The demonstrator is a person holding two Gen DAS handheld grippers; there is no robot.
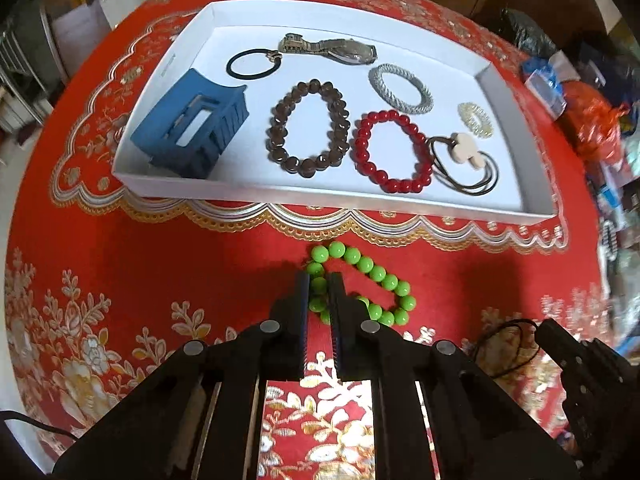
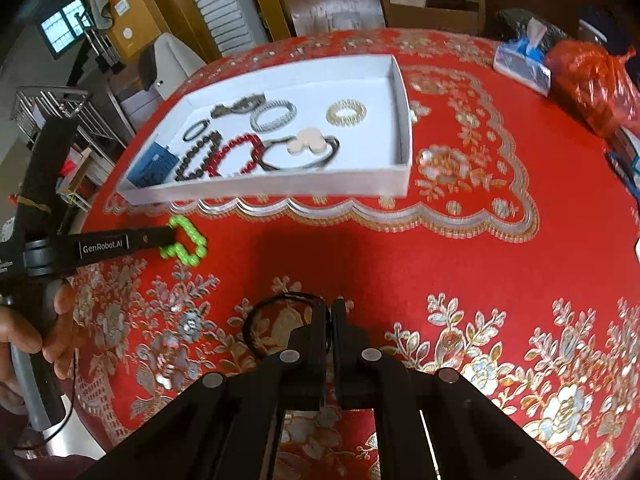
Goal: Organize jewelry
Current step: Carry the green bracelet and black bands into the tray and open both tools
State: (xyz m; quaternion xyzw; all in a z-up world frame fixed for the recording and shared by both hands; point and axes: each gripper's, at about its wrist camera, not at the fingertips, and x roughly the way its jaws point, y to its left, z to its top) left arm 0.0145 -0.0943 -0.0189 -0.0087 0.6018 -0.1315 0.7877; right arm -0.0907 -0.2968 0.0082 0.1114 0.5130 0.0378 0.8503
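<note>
Left wrist view: white tray [image 1: 500, 92] in the upper half already holds most pieces — blue claw clip [image 1: 192, 128], brown bead bracelet [image 1: 308, 128], red bead bracelet [image 1: 392, 152], watch [image 1: 332, 50] and several hair ties. Left gripper [image 1: 319, 280] has its fingers closed on the green bead bracelet [image 1: 384, 280], which lies on the counter [image 1: 160, 260] at frame centre, just below the tray. Right wrist view: right gripper [image 2: 329, 308] fingers pinched on a black hair tie [image 2: 256, 320], lower centre; judging by this, those two are all that's left.

One readable mark: "GenRobot.AI" in white letters along the black side of my left tool [image 2: 170, 236]. Small print on tray wall [image 1: 170, 65] illegible.
</note>
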